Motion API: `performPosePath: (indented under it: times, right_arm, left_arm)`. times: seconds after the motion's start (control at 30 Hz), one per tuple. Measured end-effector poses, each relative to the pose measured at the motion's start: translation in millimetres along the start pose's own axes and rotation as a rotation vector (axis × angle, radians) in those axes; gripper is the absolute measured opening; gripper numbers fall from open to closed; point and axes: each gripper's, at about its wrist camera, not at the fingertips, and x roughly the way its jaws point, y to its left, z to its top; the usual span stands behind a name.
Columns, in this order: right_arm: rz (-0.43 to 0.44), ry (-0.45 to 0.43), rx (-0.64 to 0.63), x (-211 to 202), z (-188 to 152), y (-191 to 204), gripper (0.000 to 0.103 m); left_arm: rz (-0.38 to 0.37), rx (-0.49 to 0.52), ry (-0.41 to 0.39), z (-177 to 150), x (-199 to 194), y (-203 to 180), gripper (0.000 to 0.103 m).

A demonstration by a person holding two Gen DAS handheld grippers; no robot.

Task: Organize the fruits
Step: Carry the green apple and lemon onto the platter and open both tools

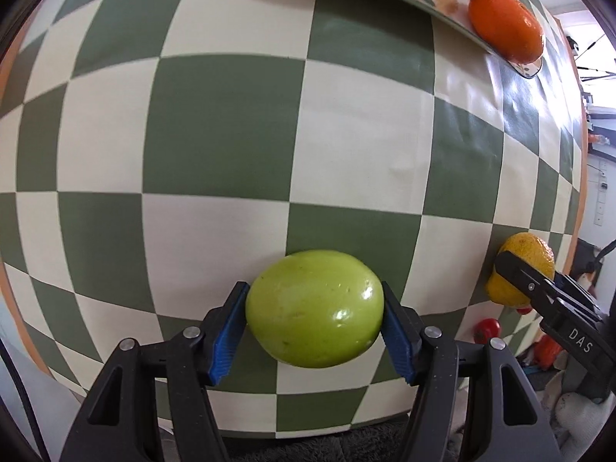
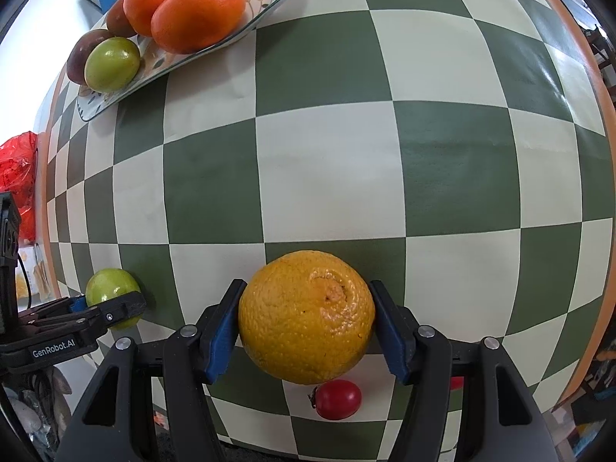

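Observation:
My left gripper [image 1: 313, 313] is shut on a green apple [image 1: 315, 310] just above the checkered tablecloth; it also shows at the left of the right wrist view [image 2: 111, 304]. My right gripper [image 2: 306, 317] is shut on a yellow orange [image 2: 307, 315], seen at the right edge of the left wrist view [image 1: 525, 269]. A patterned plate [image 2: 265, 4] at the far left holds orange persimmons [image 2: 198, 11], a green fruit [image 2: 111, 63], a dark fruit and a yellow one.
A small red tomato [image 2: 338, 399] lies on the cloth under the held orange, near the table's front edge. The green-and-cream checkered cloth [image 2: 346, 154] covers the table. A red bag [image 2: 19, 169] sits off the table's left side.

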Motion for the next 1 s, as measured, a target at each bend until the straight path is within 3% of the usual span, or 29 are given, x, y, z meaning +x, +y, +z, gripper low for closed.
performPosePath:
  times: [0.07,0.27,0.4,0.63,0.77,0.9,1.0]
  right_arm:
    - [-0.003,-0.007,-0.001,0.2,-1.1,-1.8,0.066]
    - [-0.014,-0.019,-0.024,1.4,-2.0,3.3,0.066]
    - [-0.01,-0.027,-0.021,6.5,-5.0,17.2,0.065]
    - [0.131,-0.05,0.086,-14.0,6.5,5.5,0.065]
    - [0.201,-0.112,0.125,-45.8,32.2,1.1,0.065]
    - [0.237,-0.187,0.136,-79.8,74.0,1.0,0.065]
    - [0.242,-0.224,0.134,-93.4,105.0,1.1,0.065]
  left_arm:
    - [-0.002,-0.007,-0.022,14.8,-6.7,-2.6,0.062]
    - [0.05,0.044,-0.072,11.0,-17.5,-10.2,0.06]
    - [0.023,0.048,-0.108,7.4,-35.5,-21.0,0.06]
    - [-0.086,0.066,-0.208,30.5,-104.7,-31.1,0.06]
    - [-0.196,0.014,-0.223,72.7,-135.8,-32.6,0.06]
    - [-0.282,-0.084,-0.195,115.6,-128.7,-34.4,0.06]
    - [-0.296,-0.15,-0.177,142.1,-117.7,-41.5,0.06]
